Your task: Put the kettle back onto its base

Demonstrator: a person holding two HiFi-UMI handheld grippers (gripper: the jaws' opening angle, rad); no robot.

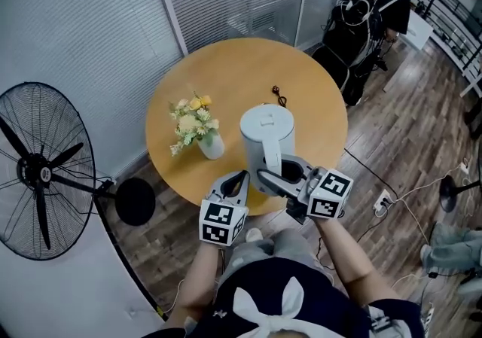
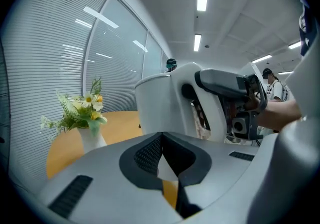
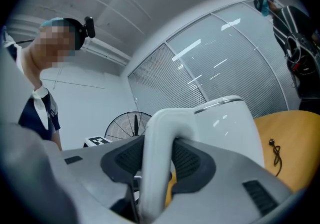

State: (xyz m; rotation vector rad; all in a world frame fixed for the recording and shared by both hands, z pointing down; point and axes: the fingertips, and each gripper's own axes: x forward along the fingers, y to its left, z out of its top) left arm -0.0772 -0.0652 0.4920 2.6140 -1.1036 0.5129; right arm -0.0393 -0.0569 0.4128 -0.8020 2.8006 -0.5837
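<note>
Over the table [image 1: 226, 73] the kettle [image 1: 263, 133] is upright, handle [image 1: 272, 165] facing the person [image 1: 279, 306].

The right gripper [image 1: 269, 177] grips the tall white plastic kettle [image 1: 263, 129] by its handle; the left gripper [image 1: 239, 178] hangs just beside it.

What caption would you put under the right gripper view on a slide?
The right gripper clamps the white kettle by its handle; wooden table at right, fan behind.
</note>
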